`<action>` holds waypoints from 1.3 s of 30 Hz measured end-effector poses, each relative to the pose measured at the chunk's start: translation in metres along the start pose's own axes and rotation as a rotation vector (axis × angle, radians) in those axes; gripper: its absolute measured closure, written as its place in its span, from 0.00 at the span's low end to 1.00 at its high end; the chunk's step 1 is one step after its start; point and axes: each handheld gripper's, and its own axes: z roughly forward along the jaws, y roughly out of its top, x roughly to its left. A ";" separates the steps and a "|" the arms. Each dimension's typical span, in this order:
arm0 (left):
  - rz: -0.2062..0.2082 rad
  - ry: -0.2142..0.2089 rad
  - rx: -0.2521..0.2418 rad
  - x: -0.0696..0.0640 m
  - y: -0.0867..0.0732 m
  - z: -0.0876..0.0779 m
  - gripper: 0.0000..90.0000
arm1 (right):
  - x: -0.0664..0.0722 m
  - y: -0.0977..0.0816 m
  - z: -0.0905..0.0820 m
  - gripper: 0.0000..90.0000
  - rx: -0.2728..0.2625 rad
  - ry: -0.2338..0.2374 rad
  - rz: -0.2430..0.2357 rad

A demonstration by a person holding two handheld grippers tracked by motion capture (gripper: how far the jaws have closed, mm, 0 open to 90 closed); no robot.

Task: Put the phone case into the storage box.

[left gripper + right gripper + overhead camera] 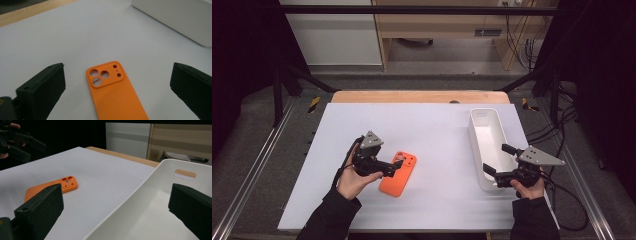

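The left gripper point(396, 166) hovers just over the near end of an orange phone case point(398, 173), jaws spread wide with nothing pinched; in the left gripper view the case point(113, 92) lies flat on the white table point(432, 130) between them, camera cutouts facing up. The right gripper point(497, 162), well apart on the other side, is also spread wide, one jaw over the near end of a long white bin point(484, 131), holding nothing.
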 end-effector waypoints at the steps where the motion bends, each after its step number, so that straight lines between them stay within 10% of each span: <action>1: 0.000 0.000 0.000 0.000 0.000 0.000 0.00 | 0.000 0.000 0.000 0.00 0.000 0.000 0.000; 39: -0.038 -0.008 0.167 -0.007 -0.024 0.053 0.00 | 0.001 -0.001 0.001 0.00 0.006 -0.001 0.001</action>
